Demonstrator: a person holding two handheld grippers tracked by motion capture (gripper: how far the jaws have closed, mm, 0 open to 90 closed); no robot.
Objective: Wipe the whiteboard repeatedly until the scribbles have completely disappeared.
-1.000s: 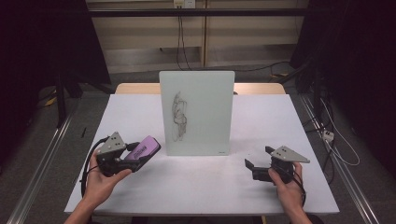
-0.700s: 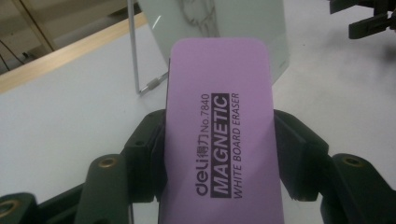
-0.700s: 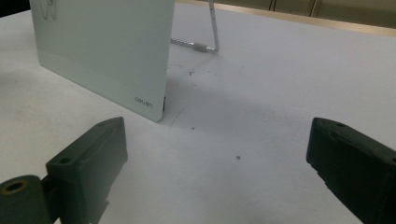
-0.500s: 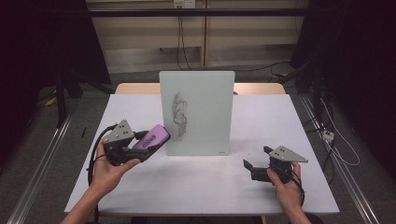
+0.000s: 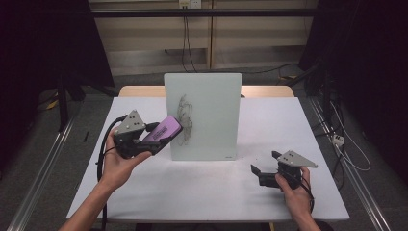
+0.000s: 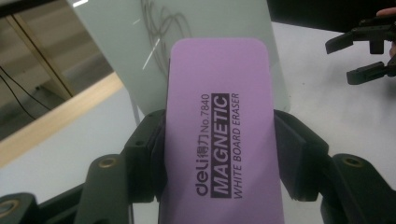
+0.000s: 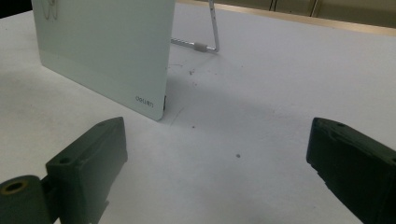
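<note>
At the board's point(image 5: 204, 115) left edge, we see the left gripper point(image 5: 166, 132) clamping the purple eraser point(image 6: 224, 126), beside the scribble point(image 5: 184, 118). Step: approach to wipe. Next, we judge, press its face flat on the marks. Right gripper point(image 5: 262, 166) rests on the bench point(image 5: 192, 192), jaws wide, empty.

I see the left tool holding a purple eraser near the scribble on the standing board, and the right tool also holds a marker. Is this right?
Not quite. The right tool holds nothing: the right gripper view shows its jaws wide apart with bare table between them. The rest stands: the left tool grips the purple eraser near the scribble on the standing board.
</note>
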